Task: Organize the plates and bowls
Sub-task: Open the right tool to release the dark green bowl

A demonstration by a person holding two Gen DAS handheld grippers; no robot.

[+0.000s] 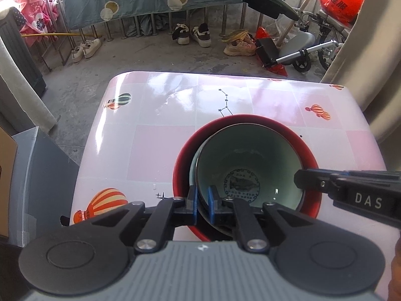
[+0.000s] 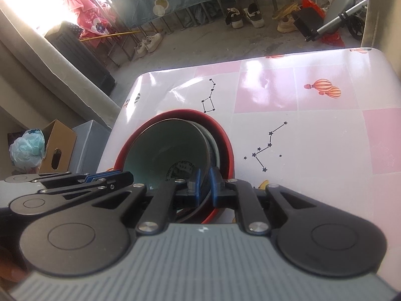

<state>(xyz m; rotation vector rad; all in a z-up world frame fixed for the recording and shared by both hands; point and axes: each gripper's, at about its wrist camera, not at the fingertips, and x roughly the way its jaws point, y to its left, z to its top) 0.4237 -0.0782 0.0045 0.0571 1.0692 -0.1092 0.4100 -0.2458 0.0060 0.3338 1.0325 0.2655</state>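
Note:
A pale green bowl with a round fish print in its bottom sits tilted inside a larger red bowl on the pink checked table. A grey rim of another dish shows between them. My left gripper is shut on the green bowl's near rim. My right gripper is shut on the green bowl's rim at its other side, inside the red bowl. Each gripper shows in the other's view: the right one and the left one.
The table has a glossy cloth with balloon and star prints. Beyond its far edge lie shoes, a railing with hung cloth, and a folded wheelchair. A grey box and a cardboard box stand left of the table.

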